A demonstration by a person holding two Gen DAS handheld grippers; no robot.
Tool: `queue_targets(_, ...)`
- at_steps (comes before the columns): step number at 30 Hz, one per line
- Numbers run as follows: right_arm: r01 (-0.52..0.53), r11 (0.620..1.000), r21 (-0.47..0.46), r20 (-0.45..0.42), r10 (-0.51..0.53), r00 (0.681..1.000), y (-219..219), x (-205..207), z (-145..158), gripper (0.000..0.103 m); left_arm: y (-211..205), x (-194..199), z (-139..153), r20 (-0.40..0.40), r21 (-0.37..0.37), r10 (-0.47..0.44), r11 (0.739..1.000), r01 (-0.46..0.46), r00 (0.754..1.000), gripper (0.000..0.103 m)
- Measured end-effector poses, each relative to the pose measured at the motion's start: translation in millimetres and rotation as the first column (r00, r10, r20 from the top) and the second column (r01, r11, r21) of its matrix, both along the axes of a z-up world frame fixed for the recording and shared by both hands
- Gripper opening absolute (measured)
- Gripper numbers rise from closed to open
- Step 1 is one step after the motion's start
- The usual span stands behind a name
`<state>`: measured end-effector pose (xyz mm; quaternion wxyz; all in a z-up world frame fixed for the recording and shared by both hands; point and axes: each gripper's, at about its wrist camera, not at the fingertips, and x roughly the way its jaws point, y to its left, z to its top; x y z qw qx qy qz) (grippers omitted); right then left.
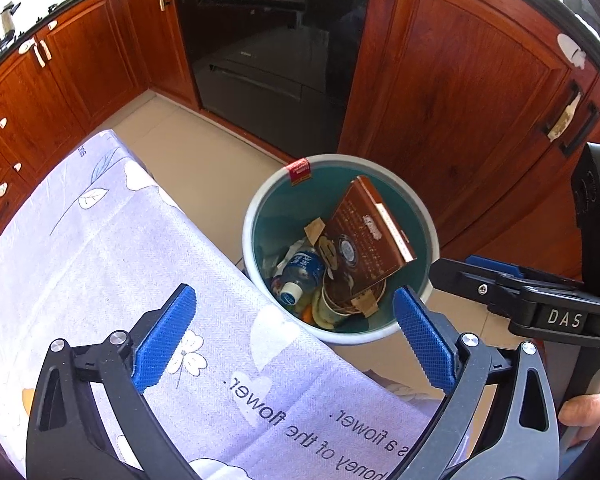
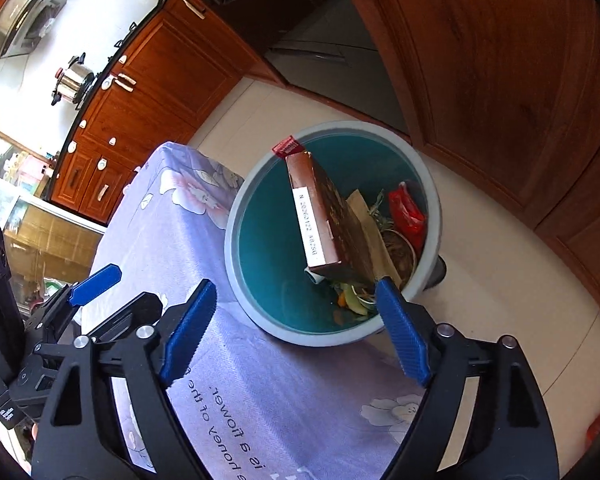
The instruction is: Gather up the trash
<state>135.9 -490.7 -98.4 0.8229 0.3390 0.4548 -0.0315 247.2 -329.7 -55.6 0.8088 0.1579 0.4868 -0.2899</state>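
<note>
Apparently the drop-off step is in hand: both grippers hang over the bin [image 1: 256, 216] with nothing between their pads. The left gripper [image 1: 294, 340] stands spread wide and empty above the cloth-covered surface [image 1: 100, 240], and the right gripper [image 2: 296, 332] is likewise apart and empty, its blue pads framing the bin's near rim. The trash already lies inside: a brown box [image 2: 332, 216] leans tilted against the inner wall, with a plastic bottle [image 1: 300, 272], a paper cup [image 1: 340, 304], a red wrapper [image 2: 408, 212] and some peel below it. A red tag [image 1: 299, 171] sits on the far rim.

Next, I judge, comes turning back toward the surface for more rubbish, which calls for lifting clear of the bin edge first.

Whether any trash remains on the surface cannot be told; only bare flowered cloth shows, and its near part is cut off. The bin's bottom is mostly hidden beneath the box.
</note>
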Motion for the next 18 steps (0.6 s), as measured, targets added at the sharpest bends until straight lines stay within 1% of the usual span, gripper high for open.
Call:
queue_targets(4, 0.016, 1.000, -0.019, -0.013, -0.016, 1.000, -1.4, -5.1, 3.6, 0.085, 0.5, -4.1, 2.5, 0.014, 0.010, -0.005, 1.000, 0.005, 1.000, 0.099)
queue_targets(6, 0.027, 0.999, -0.035, -0.015, -0.028, 1.000, -2.9, -10.2, 5.7, 0.090, 3.4, -9.6, 5.2, 0.028, 0.013, -0.007, 1.000, 0.007, 1.000, 0.099)
queue_targets(10, 0.048, 0.997, -0.065, -0.018, -0.049, 0.999, -5.2, -21.0, 12.1, 0.090, 11.0, -18.3, 10.3, 0.047, 0.009, 0.003, 1.000, -0.003, 0.999, 0.099)
queue_targets(11, 0.054, 0.995, -0.080, -0.019, -0.055, 0.998, -5.3, -24.3, 14.6, 0.090, 13.1, -19.8, 11.5, 0.047, 0.007, 0.006, 1.000, -0.007, 0.999, 0.099)
queue_targets(14, 0.061, 0.991, -0.115, -0.019, -0.064, 0.998, -5.6, -34.5, 21.9, 0.095, 18.5, -27.2, 17.0, 0.052, -0.002, 0.018, 1.000, -0.018, 0.998, 0.099)
queue_targets(18, 0.054, 0.978, -0.200, -0.043, -0.063, 0.997, 0.7, -46.3, 32.8, 0.096, 23.1, -39.0, 23.6, 0.052, -0.003, 0.028, 1.000, -0.028, 0.998, 0.099)
